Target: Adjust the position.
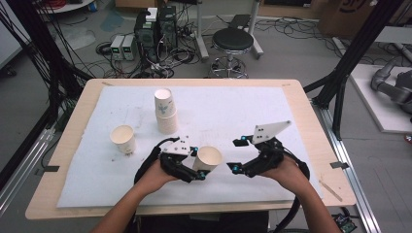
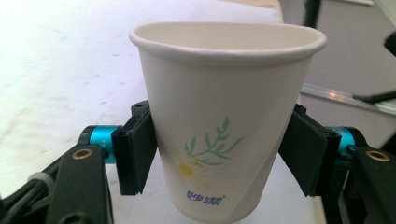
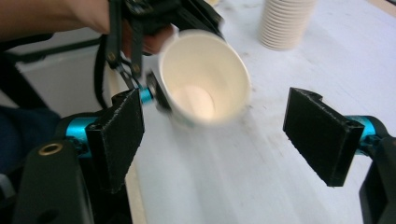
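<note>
From the high view, the left gripper (image 1: 200, 167) clamps a white paper cup with a printed flower (image 1: 208, 159) near the front edge of the white padded mat (image 1: 243, 111) on the wooden table (image 1: 77, 111), while the right gripper (image 1: 235, 154) sits just beside it, jaws apart and empty. A stack of white paper cups (image 1: 165, 111) and a single white paper cup (image 1: 123, 138) stand farther back on the mat. In the left gripper view, both black pads (image 2: 135, 154) press the flower cup's sides above the mat. In the right gripper view, the spread pads (image 3: 116, 135) hold nothing; beyond them the flower cup's open mouth faces the camera, blurred, gripped by the other hand's tool.
</note>
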A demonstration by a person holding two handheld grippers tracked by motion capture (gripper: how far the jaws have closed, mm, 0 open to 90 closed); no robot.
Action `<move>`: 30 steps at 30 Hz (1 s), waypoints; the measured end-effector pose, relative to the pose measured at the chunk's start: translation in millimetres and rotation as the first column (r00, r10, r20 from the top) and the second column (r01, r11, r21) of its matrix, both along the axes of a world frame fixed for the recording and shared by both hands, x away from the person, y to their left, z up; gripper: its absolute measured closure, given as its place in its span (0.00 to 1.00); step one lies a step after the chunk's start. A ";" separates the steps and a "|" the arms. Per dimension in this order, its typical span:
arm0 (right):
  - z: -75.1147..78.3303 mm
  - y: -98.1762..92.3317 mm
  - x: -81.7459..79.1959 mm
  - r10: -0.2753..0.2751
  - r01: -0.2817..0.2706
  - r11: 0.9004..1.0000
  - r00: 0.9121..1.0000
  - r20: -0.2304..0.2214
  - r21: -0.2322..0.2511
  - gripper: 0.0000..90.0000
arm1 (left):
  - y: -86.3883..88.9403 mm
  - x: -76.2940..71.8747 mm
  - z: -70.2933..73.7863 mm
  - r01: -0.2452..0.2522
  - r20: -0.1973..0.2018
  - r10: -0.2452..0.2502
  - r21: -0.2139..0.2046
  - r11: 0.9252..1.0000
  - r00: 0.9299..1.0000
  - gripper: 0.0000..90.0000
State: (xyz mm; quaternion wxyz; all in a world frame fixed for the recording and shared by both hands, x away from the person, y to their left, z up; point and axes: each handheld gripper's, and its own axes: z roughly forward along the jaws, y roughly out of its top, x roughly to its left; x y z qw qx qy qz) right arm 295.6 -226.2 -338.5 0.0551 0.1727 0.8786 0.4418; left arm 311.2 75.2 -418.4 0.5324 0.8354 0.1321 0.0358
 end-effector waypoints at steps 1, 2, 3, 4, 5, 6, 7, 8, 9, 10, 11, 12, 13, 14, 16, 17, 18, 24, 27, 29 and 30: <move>-4.9 -6.3 -1.0 -0.025 0.025 1.000 1.000 -0.001 0.011 0.23 | 3.8 0.1 -0.8 -0.020 0.006 0.020 -0.018 1.000 1.000 0.36; -9.8 -12.3 -2.2 -0.049 0.049 0.998 0.999 0.001 0.025 0.23 | 7.3 0.0 -1.7 -0.041 0.005 0.041 -0.046 0.998 0.999 0.36; -14.8 -18.1 -3.8 -0.078 0.078 0.996 0.997 0.005 0.040 0.23 | 11.1 0.3 -2.2 -0.058 0.008 0.059 -0.067 0.996 0.998 0.36; -19.8 -23.7 -4.9 -0.105 0.104 0.993 0.994 0.007 0.053 0.23 | 14.6 0.7 -2.3 -0.078 0.014 0.080 -0.086 0.993 0.997 0.36; -24.5 -28.9 -6.2 -0.139 0.138 0.988 0.990 0.015 0.065 0.23 | 17.8 1.3 -2.3 -0.093 0.018 0.095 -0.105 0.990 0.995 0.36; -29.1 -33.5 -7.5 -0.175 0.173 0.982 0.984 0.025 0.077 0.23 | 20.6 2.0 -1.6 -0.106 0.020 0.110 -0.120 0.987 0.994 0.36; -33.7 -37.8 -8.3 -0.208 0.205 0.975 0.977 0.036 0.082 0.23 | 23.3 2.6 -0.3 -0.123 0.030 0.128 -0.134 0.983 0.991 0.36; -37.8 -41.4 -9.5 -0.240 0.236 0.968 0.970 0.045 0.087 0.23 | 25.8 2.8 1.0 -0.135 0.036 0.142 -0.155 0.979 0.989 0.36; -41.7 -44.9 -10.4 -0.273 0.266 0.959 0.960 0.066 0.096 0.23 | 27.5 2.9 2.0 -0.141 0.036 0.149 -0.171 0.975 0.988 0.36; -44.3 -47.1 -11.3 -0.292 0.285 0.953 0.954 0.069 0.105 0.23 | 30.1 2.8 3.7 -0.152 0.042 0.162 -0.192 0.970 0.986 0.36; -47.9 -50.4 -12.2 -0.317 0.308 0.944 0.946 0.067 0.119 0.23 | 31.9 2.6 4.9 -0.162 0.050 0.175 -0.205 0.965 0.983 0.36; -50.4 -52.5 -12.5 -0.336 0.326 0.937 0.939 0.075 0.123 0.23 | 33.4 2.5 5.7 -0.167 0.054 0.183 -0.222 0.961 0.982 0.36; -52.4 -54.0 -12.5 -0.348 0.338 0.933 0.934 0.079 0.122 0.23 | 34.9 2.2 6.6 -0.172 0.059 0.191 -0.234 0.957 0.980 0.36; -53.6 -55.3 -12.4 -0.352 0.342 0.932 0.933 0.077 0.118 0.23 | 36.1 1.7 7.3 -0.180 0.065 0.201 -0.246 0.952 0.977 0.35; -53.9 -57.4 -13.4 -0.366 0.355 0.928 0.926 0.090 0.116 0.23 | 37.9 1.1 8.5 -0.184 0.072 0.210 -0.269 0.945 0.975 0.35; -53.8 -58.6 -13.8 -0.369 0.358 0.926 0.924 0.096 0.118 0.23 | 38.8 0.8 9.0 -0.187 0.073 0.215 -0.277 0.943 0.974 0.35; -53.7 -60.0 -14.2 -0.376 0.365 0.924 0.921 0.102 0.116 0.23 | 39.5 0.5 9.4 -0.191 0.079 0.222 -0.283 0.940 0.972 0.35; -54.3 -66.6 -13.6 -0.420 0.406 0.905 0.901 0.106 0.127 0.23 | 43.7 -0.7 8.5 -0.210 0.083 0.244 -0.297 0.932 0.966 0.35; -54.9 -66.7 -14.8 -0.418 0.404 0.905 0.901 0.112 0.129 0.23 | 46.5 -0.4 7.2 -0.220 0.081 0.254 -0.299 0.928 0.964 0.35; -54.5 -66.8 -15.5 -0.419 0.403 0.905 0.900 0.120 0.137 0.23 | 47.5 0.1 6.8 -0.225 0.079 0.259 -0.299 0.927 0.963 0.35; -54.0 -66.8 -15.8 -0.421 0.405 0.904 0.899 0.120 0.139 0.23 | 47.5 0.0 6.6 -0.228 0.077 0.262 -0.297 0.927 0.962 0.35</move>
